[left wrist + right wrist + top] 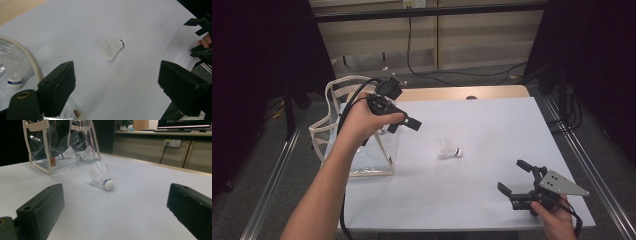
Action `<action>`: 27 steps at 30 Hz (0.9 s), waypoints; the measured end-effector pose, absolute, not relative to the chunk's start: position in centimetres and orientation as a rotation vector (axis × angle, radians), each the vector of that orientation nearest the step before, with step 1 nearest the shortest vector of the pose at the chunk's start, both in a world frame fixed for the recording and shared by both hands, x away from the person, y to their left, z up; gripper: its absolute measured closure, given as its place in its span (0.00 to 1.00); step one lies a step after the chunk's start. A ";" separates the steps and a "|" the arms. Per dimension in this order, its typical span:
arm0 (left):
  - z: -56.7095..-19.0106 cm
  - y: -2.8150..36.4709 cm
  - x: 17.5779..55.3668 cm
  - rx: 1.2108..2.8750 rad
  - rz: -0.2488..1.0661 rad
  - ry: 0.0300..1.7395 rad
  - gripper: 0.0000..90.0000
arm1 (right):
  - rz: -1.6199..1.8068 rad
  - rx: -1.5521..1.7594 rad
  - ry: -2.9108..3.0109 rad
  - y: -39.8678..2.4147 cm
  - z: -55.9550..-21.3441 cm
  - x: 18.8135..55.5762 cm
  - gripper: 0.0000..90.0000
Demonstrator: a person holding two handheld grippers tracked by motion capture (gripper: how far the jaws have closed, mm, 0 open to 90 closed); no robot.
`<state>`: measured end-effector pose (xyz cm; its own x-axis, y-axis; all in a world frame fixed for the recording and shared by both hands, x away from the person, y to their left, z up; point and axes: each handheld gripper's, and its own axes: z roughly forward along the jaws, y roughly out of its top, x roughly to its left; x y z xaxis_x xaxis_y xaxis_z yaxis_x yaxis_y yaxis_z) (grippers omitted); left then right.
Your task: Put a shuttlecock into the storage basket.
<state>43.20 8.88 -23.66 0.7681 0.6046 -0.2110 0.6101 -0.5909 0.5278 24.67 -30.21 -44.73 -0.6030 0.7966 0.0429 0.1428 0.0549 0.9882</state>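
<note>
**Shuttlecock at risk of rolling or being crushed**

High view: shuttlecock (449, 150) lies on its side mid-desk (492, 125), apart from both tools. The left hand-held gripper (404, 125) hovers above the clear bag (357, 145) at the left, jaws spread and empty; the right hand-held gripper (516, 177) sits at the near right corner, jaws released, nothing in them. A careless sweep from either side would probably knock the light shuttlecock away.

Left gripper view: the shuttlecock (111, 48) lies ahead between the parted jaws, cork toward the right hand-held gripper (200, 37). Another shuttlecock (15, 70) stands in the bag. Pinching the skirt rather than the cork could bend the feathers.

Right gripper view: the shuttlecock (102, 177) rests well beyond the open jaws, bag (62, 147) farther left. Its rounded cork may let it roll at a touch.
</note>
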 end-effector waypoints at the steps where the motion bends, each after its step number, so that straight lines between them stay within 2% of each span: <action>1: -23.8 8.8 43.2 2.372 -0.015 0.904 0.16 | 1.593 0.938 1.803 -30.2 -44.7 24.7 0.01; 22: -26.8 7.8 43.2 2.366 -0.020 0.869 0.13 | 1.594 0.940 1.805 -30.2 -44.7 24.7 0.01; 27: -27.3 7.7 43.2 2.364 0.025 0.849 0.12 | 1.592 0.941 1.805 -30.2 -44.7 24.7 0.01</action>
